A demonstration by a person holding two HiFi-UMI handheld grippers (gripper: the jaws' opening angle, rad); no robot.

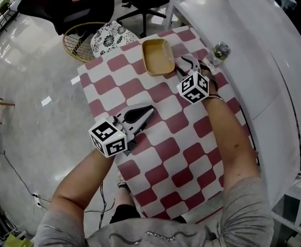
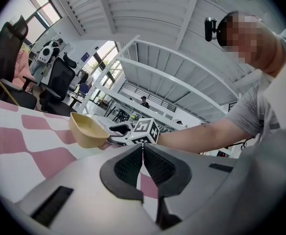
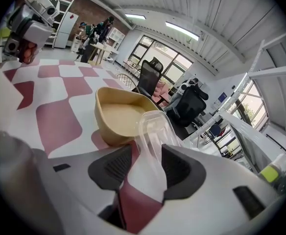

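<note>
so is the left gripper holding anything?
No, the left gripper has its jaws pressed together with nothing between them.

Bare checkered cloth [image 1: 166, 153] lies open across the near half. A tan tray [image 1: 158, 57] and a bottle [image 1: 220, 52] crowd the far end.

Open-plan office with a lab feel, folks. Ahead of the right gripper [image 3: 148, 153], black swivel office chairs [image 3: 189, 106] stand before tall grid-paned windows [image 3: 165, 65], with long ceiling strip lights [image 3: 182, 30] overhead. Out left of the left gripper [image 1: 149, 109] there's polished grey floor [image 1: 32, 112]. A curved white desk [image 1: 264, 60] sweeps along the right gripper's right.
</note>
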